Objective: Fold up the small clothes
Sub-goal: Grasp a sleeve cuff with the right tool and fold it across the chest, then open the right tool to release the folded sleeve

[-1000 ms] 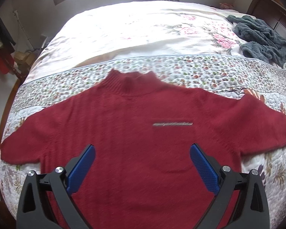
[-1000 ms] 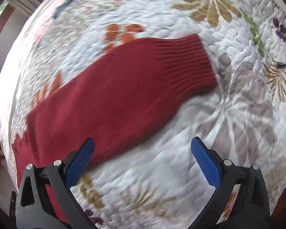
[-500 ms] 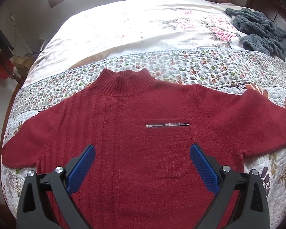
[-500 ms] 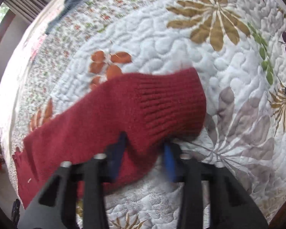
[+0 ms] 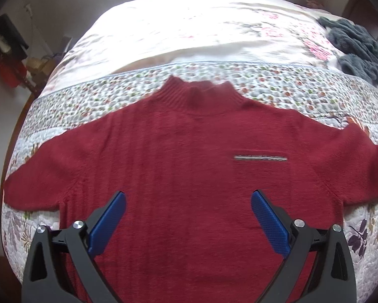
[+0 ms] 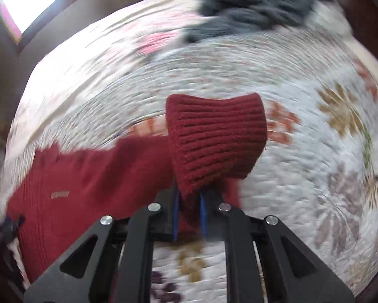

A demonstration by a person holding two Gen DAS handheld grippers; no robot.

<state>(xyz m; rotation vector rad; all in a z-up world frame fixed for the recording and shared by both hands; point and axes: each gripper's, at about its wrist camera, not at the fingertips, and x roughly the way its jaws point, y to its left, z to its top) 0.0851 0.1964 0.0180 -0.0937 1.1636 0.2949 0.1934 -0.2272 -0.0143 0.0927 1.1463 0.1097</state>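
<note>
A red knit sweater (image 5: 189, 176) lies face up on the bed, collar at the far side, both sleeves spread out, with a silver-trimmed chest pocket (image 5: 260, 157). My left gripper (image 5: 189, 223) hovers open above the sweater's lower body, with nothing between its blue pads. In the right wrist view my right gripper (image 6: 189, 202) is shut on the ribbed cuff (image 6: 216, 144) of the sweater's right sleeve, and the cuff stands lifted off the quilt. The sweater's body (image 6: 82, 184) stretches away to the left below it.
A floral quilt (image 5: 290, 80) covers the near part of the bed, with a pale flowered cover (image 5: 189, 30) beyond it. A grey fleece garment (image 5: 358, 48) lies in a heap at the far right. Dark furniture and clutter (image 5: 9, 58) stand left of the bed.
My right gripper closed on the sleeve cuff and has lifted it off the quilt, swinging toward the sweater's body. My left gripper stayed open and shifted left over the sweater.
</note>
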